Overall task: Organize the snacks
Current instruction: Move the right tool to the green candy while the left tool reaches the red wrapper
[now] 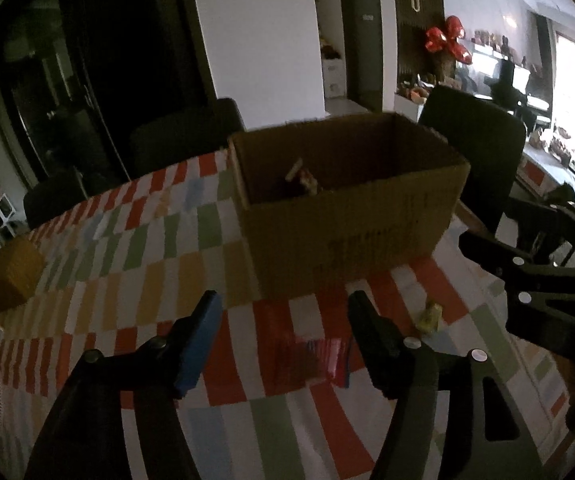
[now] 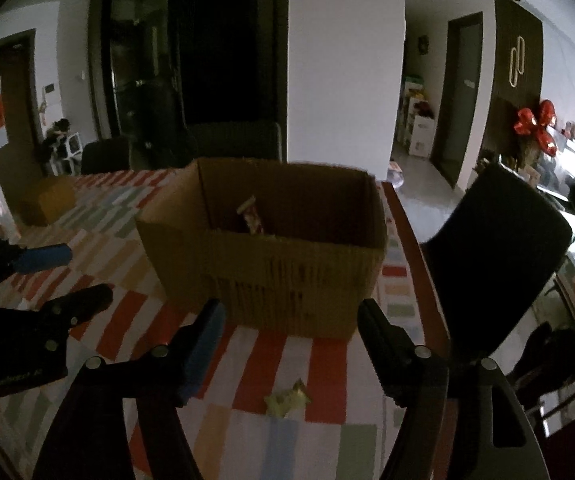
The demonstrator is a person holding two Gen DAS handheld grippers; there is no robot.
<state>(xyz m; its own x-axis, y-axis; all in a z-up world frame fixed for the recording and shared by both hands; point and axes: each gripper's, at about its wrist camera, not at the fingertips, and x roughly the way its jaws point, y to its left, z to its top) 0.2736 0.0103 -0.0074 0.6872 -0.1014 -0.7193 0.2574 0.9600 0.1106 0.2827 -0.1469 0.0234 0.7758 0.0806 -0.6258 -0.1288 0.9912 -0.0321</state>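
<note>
Snacks lie loose on the checked table (image 1: 87, 312), and I read both tongs as lined up to collect them. In the left wrist view, my left tongs (image 1: 283, 316) stand open and empty over a red packet (image 1: 323, 360) at lower centre; right of it sits a small yellow wrapper (image 1: 429, 316). The right tongs (image 2: 289, 328), also open and empty, hover above that wrapper. Behind, at centre, the cardboard box (image 2: 287, 272) already holds snacks.
</note>
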